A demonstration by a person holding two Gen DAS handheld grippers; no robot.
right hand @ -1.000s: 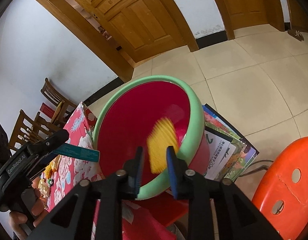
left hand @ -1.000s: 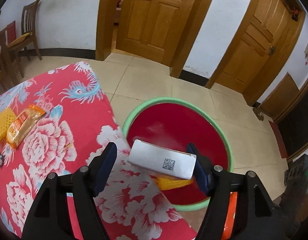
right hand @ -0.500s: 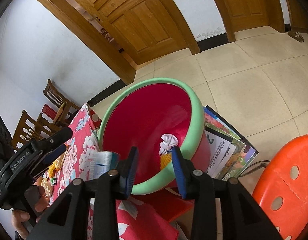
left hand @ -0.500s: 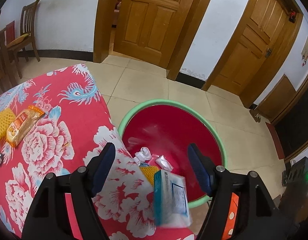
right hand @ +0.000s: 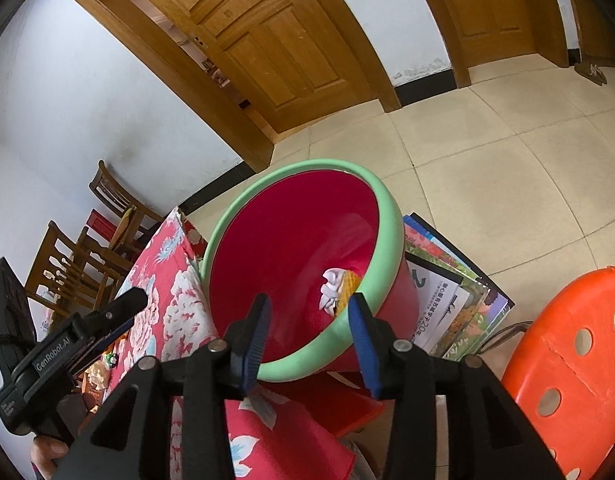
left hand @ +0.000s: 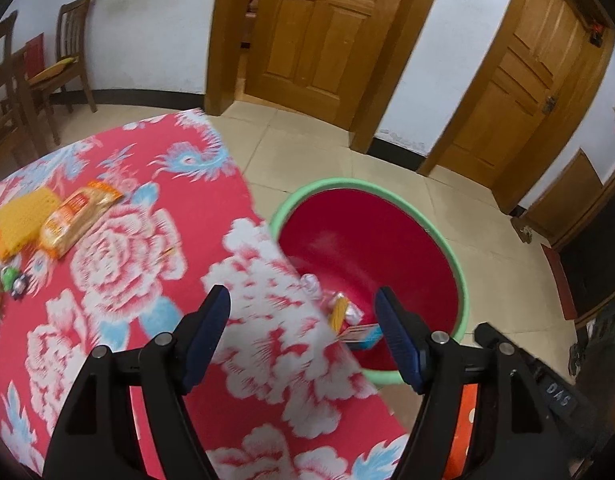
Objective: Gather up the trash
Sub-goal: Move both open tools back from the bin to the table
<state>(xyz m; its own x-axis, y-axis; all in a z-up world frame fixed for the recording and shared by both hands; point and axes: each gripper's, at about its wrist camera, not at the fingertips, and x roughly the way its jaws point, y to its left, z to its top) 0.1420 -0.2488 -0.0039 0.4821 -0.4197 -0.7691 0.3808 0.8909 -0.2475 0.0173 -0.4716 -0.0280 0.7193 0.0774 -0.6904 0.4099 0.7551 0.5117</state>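
Both tools empty now. Left tool (left hand: 303,332) spread wide, nothing between the pads, hanging over the tabletop (left hand: 195,240) edge. Right tool (right hand: 311,340) parted too, jaws just been opening, only air between them, poised above the bucket (right hand: 383,216) rim. Down in the bucket: a white crumple (right hand: 330,292), a yellow scrap (right hand: 352,285), a small box (left hand: 361,335), all dropped and lying at the bottom.

Remaining trash back on the tabletop: orange snack packet (left hand: 77,218) with a yellow net piece (left hand: 21,220) just beside it, both far off to the left of the left tool, well apart from it. Packet's long axis slanting up and to the right in the left wrist view. Left hand clearly the nearer one; probably its pick, with a swing back leftward across the cloth.

Surface: red floral cloth, soft, likely to drag. Around: pale tiled floor, wooden doors, wooden chairs, orange stool (right hand: 567,344), magazines (right hand: 451,292) by the bucket.
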